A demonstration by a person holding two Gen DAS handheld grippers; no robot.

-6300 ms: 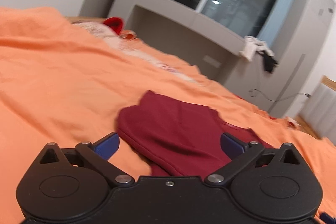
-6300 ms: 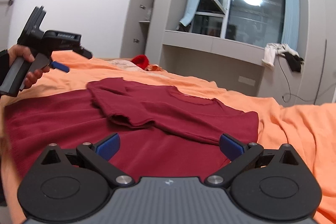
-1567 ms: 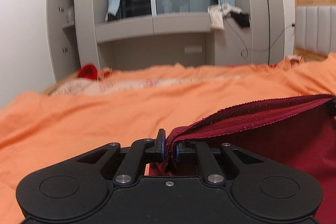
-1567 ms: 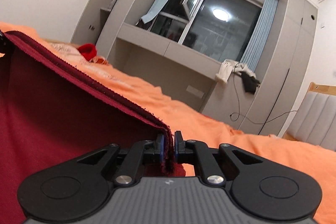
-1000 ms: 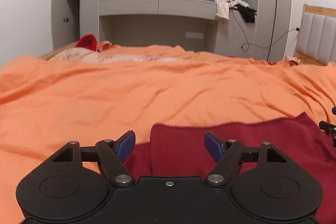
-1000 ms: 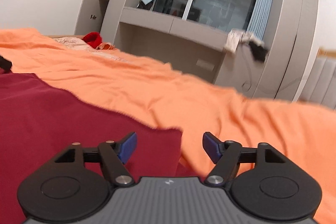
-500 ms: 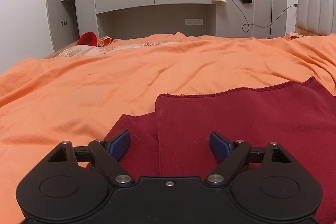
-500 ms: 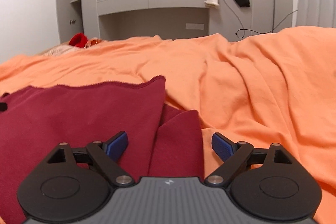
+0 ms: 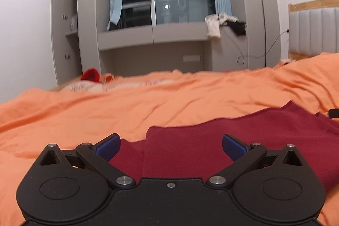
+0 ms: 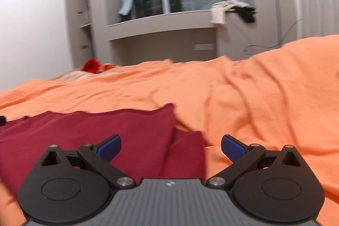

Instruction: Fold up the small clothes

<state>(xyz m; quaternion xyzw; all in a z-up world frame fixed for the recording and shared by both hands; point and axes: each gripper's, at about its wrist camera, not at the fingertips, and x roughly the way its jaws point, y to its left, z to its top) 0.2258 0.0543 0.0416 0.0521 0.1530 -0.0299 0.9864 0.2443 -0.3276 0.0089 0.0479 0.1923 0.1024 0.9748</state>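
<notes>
Freshly released by both the left hand-held gripper (image 9: pixel 171 144) and right hand-held gripper (image 10: pixel 170 144), the maroon garment (image 9: pixel 243 137) is left folded on the bed (image 9: pixel 148 103).

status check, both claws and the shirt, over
Left claw open, empty. Right claw open, empty. Dark red knit shirt lies folded on the orange bedsheet. Nothing in the way.

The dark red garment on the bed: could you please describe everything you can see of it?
The dark red garment is a soft, matte knit lying flat on the orange bedspread, folded so an upper layer with a straight far edge covers a lower layer that peeks out at each end. The left hand-held gripper and right hand-held gripper hover open over its ends, gripping nothing.
</notes>
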